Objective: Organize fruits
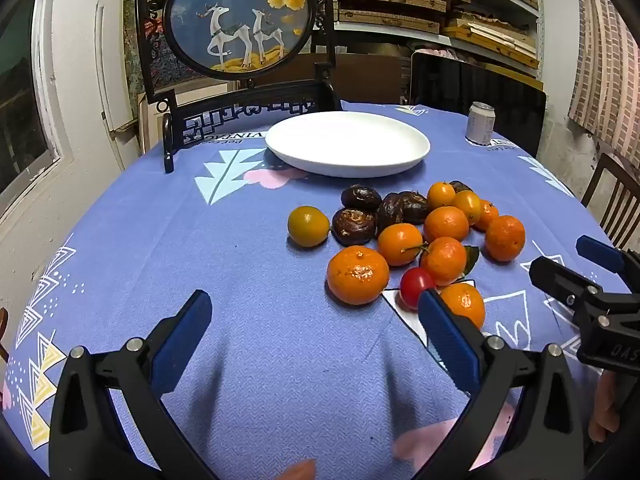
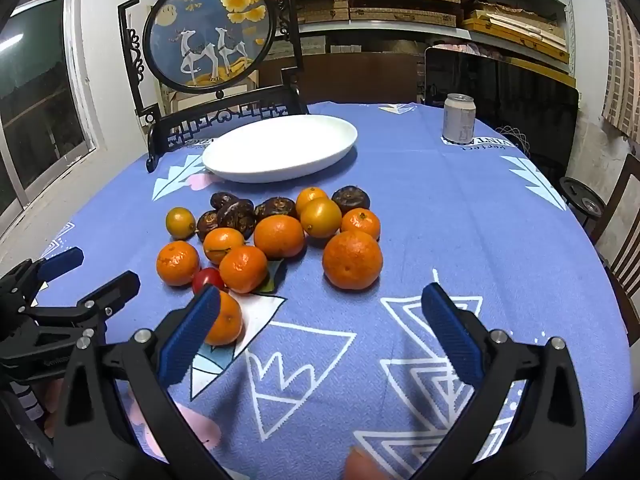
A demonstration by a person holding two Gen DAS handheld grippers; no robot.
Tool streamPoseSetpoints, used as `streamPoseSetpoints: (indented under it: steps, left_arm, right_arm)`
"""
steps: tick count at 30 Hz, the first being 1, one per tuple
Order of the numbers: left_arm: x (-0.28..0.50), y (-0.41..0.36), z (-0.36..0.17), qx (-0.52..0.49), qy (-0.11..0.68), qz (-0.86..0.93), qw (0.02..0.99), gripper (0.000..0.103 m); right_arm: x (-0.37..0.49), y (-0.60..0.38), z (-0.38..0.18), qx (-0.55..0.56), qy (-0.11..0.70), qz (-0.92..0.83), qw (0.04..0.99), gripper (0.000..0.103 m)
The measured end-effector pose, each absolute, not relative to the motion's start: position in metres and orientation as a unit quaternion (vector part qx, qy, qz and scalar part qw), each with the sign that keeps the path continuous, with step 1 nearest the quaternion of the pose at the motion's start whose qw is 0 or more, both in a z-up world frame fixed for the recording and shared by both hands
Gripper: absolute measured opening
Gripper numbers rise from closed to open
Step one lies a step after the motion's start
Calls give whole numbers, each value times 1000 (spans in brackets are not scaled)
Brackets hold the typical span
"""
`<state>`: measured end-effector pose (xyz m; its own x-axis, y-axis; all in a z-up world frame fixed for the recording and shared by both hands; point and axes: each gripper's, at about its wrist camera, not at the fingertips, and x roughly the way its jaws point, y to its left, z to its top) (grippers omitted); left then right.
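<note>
Window: far left in both views, dark glass in a pale frame (image 2: 36, 92); well apart from the bench.
Screen: a round deer picture in a black carved stand (image 1: 236, 16); it stands at the back left edge of the bench, just behind the plate.
Bench: covered by a blue cloth with white triangle prints (image 1: 248, 280); bare cloth lies between the near edge and the fruit.
Left tool: low in the left wrist view (image 1: 316, 310); blue pads spread wide, nothing between them but cloth; its right pad tip (image 1: 430, 300) overlaps the red fruit and the nearest orange in the picture; whether it touches them I cannot tell.
Plate: white, shallow, nothing on it (image 1: 348, 144); behind the fruit, a strip of cloth between them.
Fruit: loose cluster in the middle of the bench; one yellow-green fruit (image 1: 308, 226) apart at the left side; dark brown wrinkled ones (image 1: 354, 226) at the back, nearest the plate; oranges (image 1: 358, 274) in front and to the right, several touching; one small red fruit (image 1: 416, 286) wedged among the front oranges; a green leaf (image 2: 272, 276) under one orange.
Right tool: low in the right wrist view (image 2: 320, 306); pads spread wide, holding nothing; the large orange (image 2: 352, 260) lies just beyond the gap; the left pad hides part of the nearest orange (image 2: 228, 322).
Can: grey, upright (image 2: 459, 118); back right of the bench, well apart from the fruit.
Chair: wooden back at the right edge (image 1: 616, 196).
Shelves: flat boxes stacked along the back wall (image 1: 400, 0).
</note>
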<state>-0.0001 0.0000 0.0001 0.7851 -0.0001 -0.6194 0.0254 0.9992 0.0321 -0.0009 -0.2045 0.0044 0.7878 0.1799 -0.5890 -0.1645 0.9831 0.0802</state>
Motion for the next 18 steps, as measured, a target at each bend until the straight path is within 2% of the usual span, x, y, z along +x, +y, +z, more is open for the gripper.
streamPoseSetpoints:
  steps: [18]
  left_arm:
    - [0,0,0,20,333,-7,943,102]
  right_arm:
    - [-1,-204,6,14,317,92,944,101]
